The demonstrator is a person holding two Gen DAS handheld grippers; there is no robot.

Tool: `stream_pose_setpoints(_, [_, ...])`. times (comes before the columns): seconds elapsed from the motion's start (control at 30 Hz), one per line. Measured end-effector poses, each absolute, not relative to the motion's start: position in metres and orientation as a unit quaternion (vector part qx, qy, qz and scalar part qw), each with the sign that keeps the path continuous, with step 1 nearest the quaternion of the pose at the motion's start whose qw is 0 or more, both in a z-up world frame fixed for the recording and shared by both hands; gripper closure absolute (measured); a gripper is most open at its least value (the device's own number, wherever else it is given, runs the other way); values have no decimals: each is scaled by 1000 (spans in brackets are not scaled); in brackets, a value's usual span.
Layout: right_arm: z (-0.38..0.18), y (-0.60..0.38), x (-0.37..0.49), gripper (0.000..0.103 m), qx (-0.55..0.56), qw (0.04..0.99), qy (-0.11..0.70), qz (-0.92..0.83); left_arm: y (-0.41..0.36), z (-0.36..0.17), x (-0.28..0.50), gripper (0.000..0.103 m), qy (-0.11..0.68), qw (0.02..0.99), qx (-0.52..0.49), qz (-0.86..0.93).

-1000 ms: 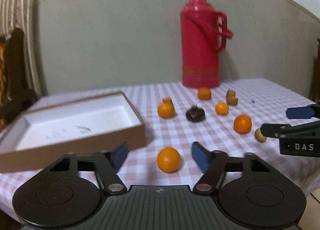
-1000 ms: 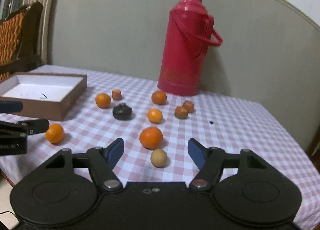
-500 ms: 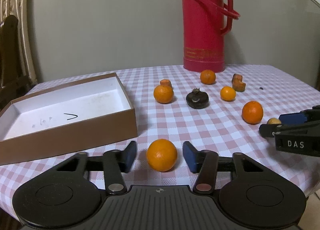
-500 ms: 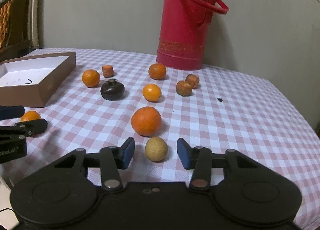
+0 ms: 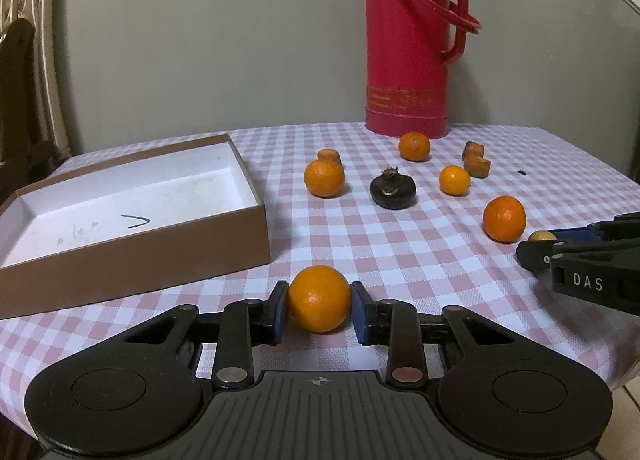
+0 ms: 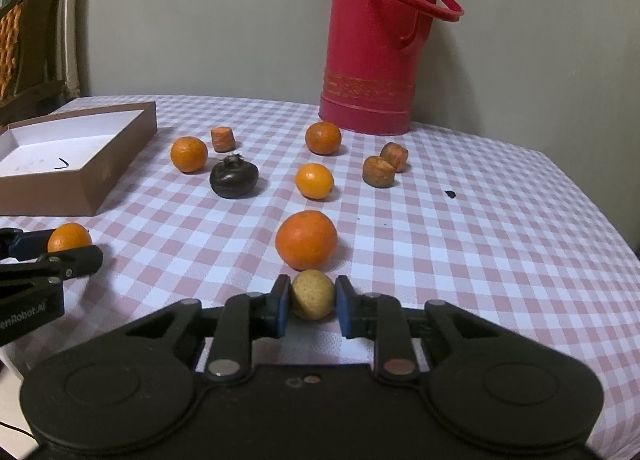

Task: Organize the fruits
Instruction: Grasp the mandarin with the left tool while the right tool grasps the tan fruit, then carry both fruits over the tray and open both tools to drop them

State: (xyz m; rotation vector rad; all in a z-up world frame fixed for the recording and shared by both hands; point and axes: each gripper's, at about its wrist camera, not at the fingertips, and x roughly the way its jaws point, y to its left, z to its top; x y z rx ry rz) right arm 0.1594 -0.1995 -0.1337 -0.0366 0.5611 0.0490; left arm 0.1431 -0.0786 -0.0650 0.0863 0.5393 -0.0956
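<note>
While a brown box [image 5: 132, 236] sits open at far left, the left gripper [image 5: 319, 306] pinches an orange [image 5: 319, 297] just beside it; loose fruits [image 6: 233, 179] lie between; the right gripper [image 6: 311, 302] pinches a tan fruit [image 6: 311, 294], a larger orange [image 6: 306, 245] touching it ahead.

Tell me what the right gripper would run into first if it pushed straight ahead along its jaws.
The right gripper already has the small tan fruit between its jaws. Going straight on, it would likely push that into the large orange just beyond it, which looks nearly touching, though depth is hard to judge.
</note>
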Motion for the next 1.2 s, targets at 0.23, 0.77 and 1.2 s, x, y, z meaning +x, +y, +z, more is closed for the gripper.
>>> stream_pose_setpoints(0.23, [-121,-189,147,88,-25,968,249,33,-67,-53,132,70,245,968,37,-45])
stream_pose_setpoints(0.77, [-61,-108,112,88,-41,977,143,152,18,-2,90,70,170,985,28,24])
stream_pose_setpoints(1.2, [-32,-33,147,88,-59,967,108,224,115,13,111,70,161,979,5,121])
